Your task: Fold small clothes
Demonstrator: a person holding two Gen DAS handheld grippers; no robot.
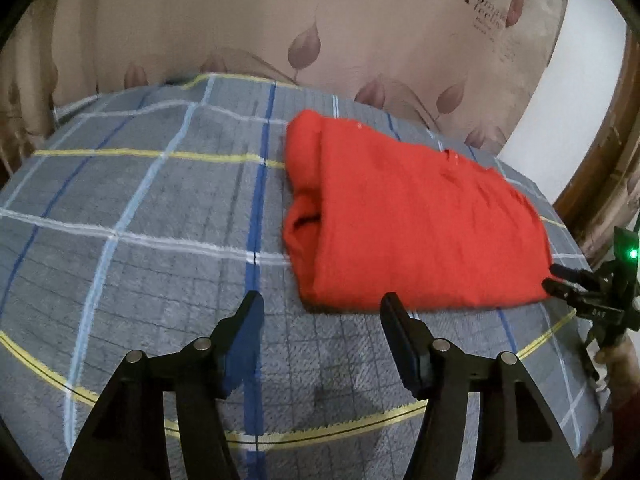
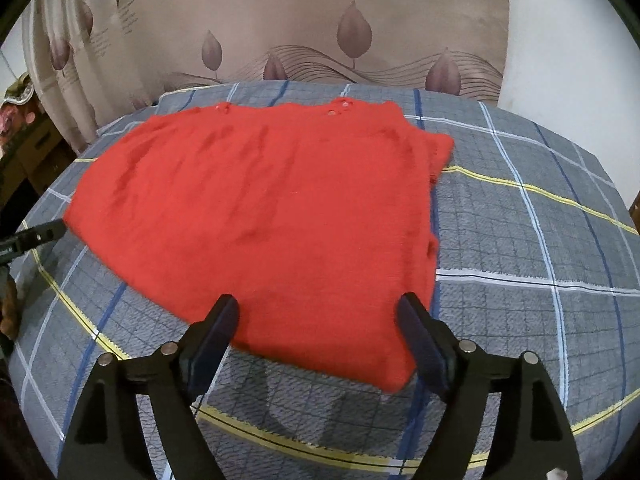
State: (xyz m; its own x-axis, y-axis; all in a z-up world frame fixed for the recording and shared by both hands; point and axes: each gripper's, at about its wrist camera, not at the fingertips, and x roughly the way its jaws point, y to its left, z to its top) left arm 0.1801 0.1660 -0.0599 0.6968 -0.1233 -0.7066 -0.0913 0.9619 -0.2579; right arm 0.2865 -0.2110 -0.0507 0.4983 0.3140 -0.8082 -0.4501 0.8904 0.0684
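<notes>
A red knitted garment lies folded flat on the bed, with its sleeve tucked along the left side. My left gripper hovers open just short of the garment's near left corner, nothing between its fingers. In the right wrist view the same garment fills the middle, small buttons along its far edge. My right gripper stands open over the garment's near edge, the cloth lying below the gap, not pinched. The right gripper also shows at the garment's right corner, and the left gripper at its left edge.
A grey plaid blanket with blue, white and yellow lines covers the bed. A beige curtain with leaf prints hangs behind it. A wooden frame stands at the right, and dark furniture at the left.
</notes>
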